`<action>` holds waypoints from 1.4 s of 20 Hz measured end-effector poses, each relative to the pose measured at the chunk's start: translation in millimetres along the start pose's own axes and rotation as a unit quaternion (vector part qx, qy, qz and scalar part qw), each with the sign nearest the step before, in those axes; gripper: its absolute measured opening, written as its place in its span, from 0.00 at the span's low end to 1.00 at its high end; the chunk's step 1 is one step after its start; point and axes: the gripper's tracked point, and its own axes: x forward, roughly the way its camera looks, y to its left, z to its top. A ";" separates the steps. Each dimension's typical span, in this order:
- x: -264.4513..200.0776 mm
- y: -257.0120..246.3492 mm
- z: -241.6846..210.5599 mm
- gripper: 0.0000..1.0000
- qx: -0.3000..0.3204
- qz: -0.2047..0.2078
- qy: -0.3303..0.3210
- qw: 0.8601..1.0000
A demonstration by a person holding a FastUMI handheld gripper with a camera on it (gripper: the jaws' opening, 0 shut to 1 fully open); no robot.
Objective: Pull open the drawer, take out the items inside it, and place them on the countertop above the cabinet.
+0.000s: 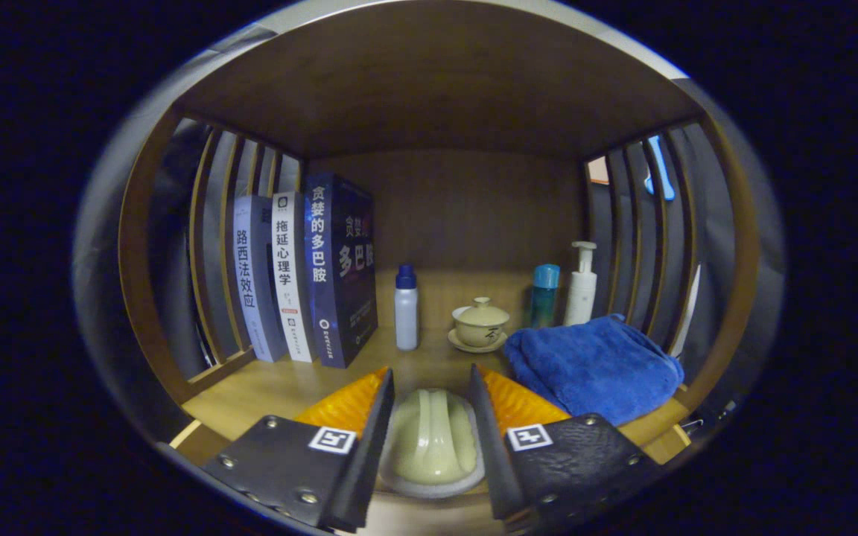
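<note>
Lid (433,439), pale and ridged, was seen between the fingers of the gripper (433,387), low over the near edge of the shelf (265,387). Whether both fingers pressed it could not be told. If released carelessly, it could be knocked off the edge or against the towel (593,365) at right.

the scene was dim and warm-toned, light coming from the front and fading toward the shelf's back panel (466,216). fisheye distortion bowed the side slats (213,246) outward. the gripper (433,387) fingers looked soft and near, their jaws apart; the books (302,268) stayed fairly sharp.
</note>
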 end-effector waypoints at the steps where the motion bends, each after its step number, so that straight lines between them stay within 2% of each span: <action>1: -7.4 -1.8 -1.0 0.66 -0.001 -0.007 -0.002 1.000; 2: -17.3 -4.8 -2.4 0.74 -0.001 -0.013 -0.002 1.000; 6: -52.8 -13.8 -1.7 0.77 -0.005 -0.022 -0.007 1.000; 13: -104.0 -28.3 -31.4 0.77 -0.031 -0.047 0.025 0.998; 28: -171.7 -33.0 -88.1 0.77 0.019 -0.045 0.036 0.998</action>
